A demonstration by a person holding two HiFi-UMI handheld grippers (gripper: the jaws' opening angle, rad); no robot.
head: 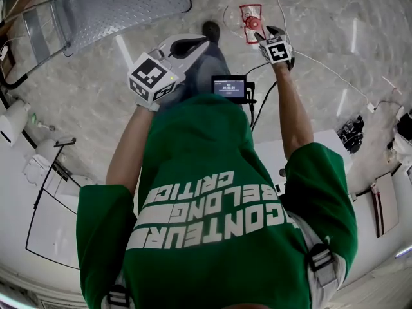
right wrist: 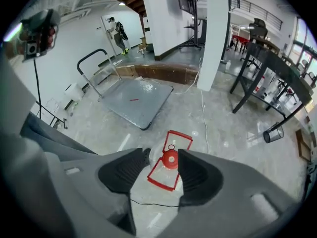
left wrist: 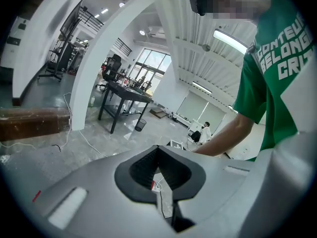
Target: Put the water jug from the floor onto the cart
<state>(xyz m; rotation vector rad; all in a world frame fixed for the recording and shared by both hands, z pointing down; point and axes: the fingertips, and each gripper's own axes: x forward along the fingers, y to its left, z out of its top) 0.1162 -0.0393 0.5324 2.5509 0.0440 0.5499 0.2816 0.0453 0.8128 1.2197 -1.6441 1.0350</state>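
Observation:
The water jug is clear, with a red cap and a red frame handle, and stands on the marble floor ahead of me. My right gripper hangs just beside and above it, pointing steeply down. In the right gripper view the red cap shows below, between the jaws of my right gripper, which stand open with no pad touching it. The grey flat cart lies at the far left; it also appears in the right gripper view. My left gripper is held up and empty, its pads meeting.
A white cable runs across the floor right of the jug. A white column, a black table and a tipped mesh bin stand beyond it. The cart's push handle rises at its far end. White stands line the left wall.

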